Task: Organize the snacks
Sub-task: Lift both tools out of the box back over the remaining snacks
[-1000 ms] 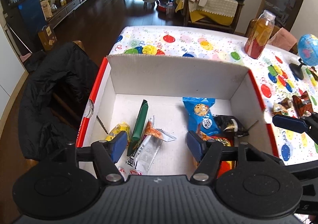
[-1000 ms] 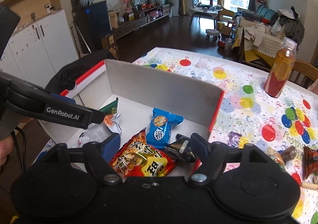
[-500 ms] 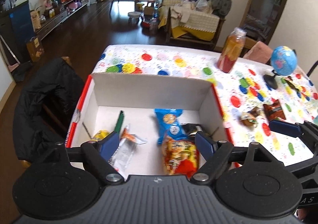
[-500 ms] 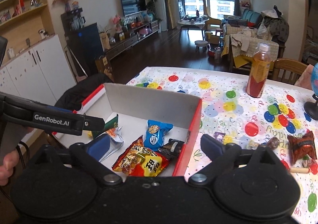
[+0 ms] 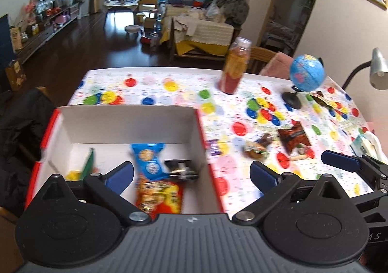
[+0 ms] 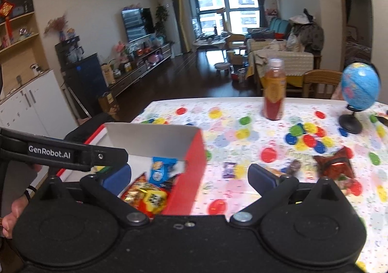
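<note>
A tabletop covered in a white cloth printed with bright balloon spots fills both wrist views. At its near left corner sits an open cardboard box with white inner walls and red outer sides. Snacks lie loose on the box floor: a red and yellow crisp packet nearest the camera, printed with lettering too blurred to read; a blue cookie packet behind it, showing a round biscuit picture; a small black wrapper touching the blue one's right edge; and, at the far left, a slim green stick pack beside a yellow sweet.

More snacks stay outside on the cloth, to the right of the box: a dark red foil packet, a brown wrapped piece, what may be a small cake in clear wrap, and a purple sweet just beside the box wall.

Farther back stand a bottle of orange-red drink and a small blue globe on a black stand.

The left gripper hovers above the box's right wall, its jaws opening with nothing held between them. The right gripper has its jaws spread wide and empty. "GenRobot.AI" is printed in white on the left gripper's arm in the right wrist view.
</note>
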`<action>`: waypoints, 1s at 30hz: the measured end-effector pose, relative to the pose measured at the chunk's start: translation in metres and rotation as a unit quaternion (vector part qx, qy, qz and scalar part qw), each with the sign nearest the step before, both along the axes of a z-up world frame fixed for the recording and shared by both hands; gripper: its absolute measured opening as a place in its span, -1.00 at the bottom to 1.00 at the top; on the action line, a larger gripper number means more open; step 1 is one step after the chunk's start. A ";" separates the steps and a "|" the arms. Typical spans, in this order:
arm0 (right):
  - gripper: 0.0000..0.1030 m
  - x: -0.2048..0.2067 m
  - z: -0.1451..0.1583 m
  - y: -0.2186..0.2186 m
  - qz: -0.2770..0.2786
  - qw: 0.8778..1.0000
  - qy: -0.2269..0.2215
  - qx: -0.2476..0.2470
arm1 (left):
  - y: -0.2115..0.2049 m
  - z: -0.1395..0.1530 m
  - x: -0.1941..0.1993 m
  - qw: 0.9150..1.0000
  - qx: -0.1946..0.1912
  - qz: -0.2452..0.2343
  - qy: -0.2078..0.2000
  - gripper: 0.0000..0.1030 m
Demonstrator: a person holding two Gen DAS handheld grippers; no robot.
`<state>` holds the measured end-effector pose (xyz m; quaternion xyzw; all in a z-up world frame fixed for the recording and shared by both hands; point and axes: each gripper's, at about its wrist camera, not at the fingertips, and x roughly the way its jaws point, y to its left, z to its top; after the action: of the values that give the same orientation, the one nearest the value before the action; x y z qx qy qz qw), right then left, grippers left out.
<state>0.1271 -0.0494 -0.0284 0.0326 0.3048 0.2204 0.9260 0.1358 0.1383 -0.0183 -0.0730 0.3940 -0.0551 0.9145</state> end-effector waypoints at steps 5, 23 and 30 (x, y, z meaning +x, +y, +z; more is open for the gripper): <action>0.99 0.004 -0.006 -0.041 -0.026 1.000 0.007 -0.006 | -0.038 -0.004 0.012 1.000 0.004 -0.014 0.000 0.99; 0.71 0.040 -0.052 -0.164 -0.079 0.994 0.040 -0.061 | -0.158 -0.048 0.073 0.999 0.021 -0.025 0.035 0.99; 0.51 0.070 -0.081 -0.180 -0.014 0.993 0.053 -0.105 | -0.186 -0.075 0.101 0.997 0.044 -0.017 0.055 0.99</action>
<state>0.1970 -0.2296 -0.1099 -0.0491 0.3741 0.1721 0.9100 0.2373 -0.0481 -0.0930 -0.0288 0.4474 -0.0494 0.8925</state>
